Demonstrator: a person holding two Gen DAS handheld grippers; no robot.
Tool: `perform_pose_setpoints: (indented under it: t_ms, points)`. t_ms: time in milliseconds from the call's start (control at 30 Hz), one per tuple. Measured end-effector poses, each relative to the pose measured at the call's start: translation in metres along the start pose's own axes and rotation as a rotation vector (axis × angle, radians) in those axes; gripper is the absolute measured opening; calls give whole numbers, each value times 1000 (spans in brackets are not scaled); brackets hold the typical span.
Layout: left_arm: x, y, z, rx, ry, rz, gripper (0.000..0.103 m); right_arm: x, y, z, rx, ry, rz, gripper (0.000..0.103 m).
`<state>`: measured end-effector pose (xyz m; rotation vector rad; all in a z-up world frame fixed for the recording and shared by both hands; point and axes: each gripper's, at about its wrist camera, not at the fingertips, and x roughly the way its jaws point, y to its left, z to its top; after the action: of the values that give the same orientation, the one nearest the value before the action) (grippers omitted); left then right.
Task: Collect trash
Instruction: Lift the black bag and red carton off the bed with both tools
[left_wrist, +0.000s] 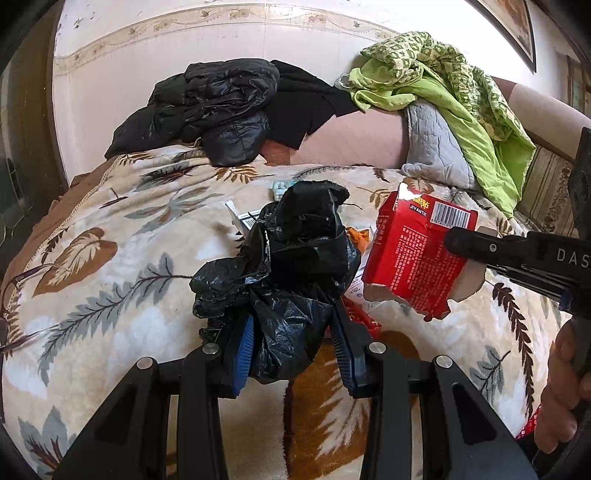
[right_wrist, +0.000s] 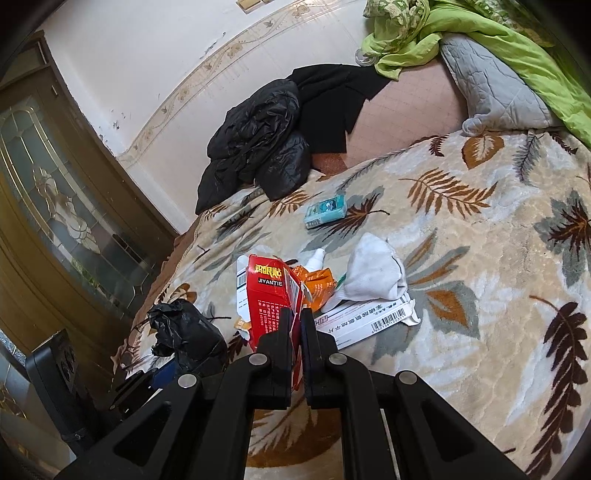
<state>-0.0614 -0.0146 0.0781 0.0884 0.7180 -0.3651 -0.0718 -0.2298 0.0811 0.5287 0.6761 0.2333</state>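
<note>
My left gripper (left_wrist: 293, 326) is shut on a crumpled black plastic bag (left_wrist: 295, 258) and holds it above the leaf-patterned blanket (left_wrist: 110, 258). My right gripper (right_wrist: 297, 314) is shut on a torn red JIYANTIE box (right_wrist: 267, 291); the box also shows in the left wrist view (left_wrist: 413, 254), just right of the bag. On the blanket beyond lie an orange wrapper (right_wrist: 319, 286), a flattened white carton with a barcode (right_wrist: 369, 321), a small white bottle (right_wrist: 316, 258), a white sock (right_wrist: 373, 273) and a teal packet (right_wrist: 325, 210). The bag also shows in the right wrist view (right_wrist: 184, 328).
A black puffer jacket (left_wrist: 214, 110) and dark cloth (left_wrist: 306, 103) lie at the far side by the wall. A green quilt (left_wrist: 461, 92) drapes over a grey pillow (left_wrist: 432, 147) at the right. A wooden door with glass (right_wrist: 55, 184) stands left of the bed.
</note>
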Motion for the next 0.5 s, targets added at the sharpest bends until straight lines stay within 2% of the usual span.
perform_pose_setpoints:
  t_ms: [267,500]
  points:
    - [-3,-5,0,0,-9,-21,37,-10,2,-4,19,-21,-6,5]
    - [-9,-20,-3,18,-14,-51,37,-34,-3,-10,24,-58,-37,5]
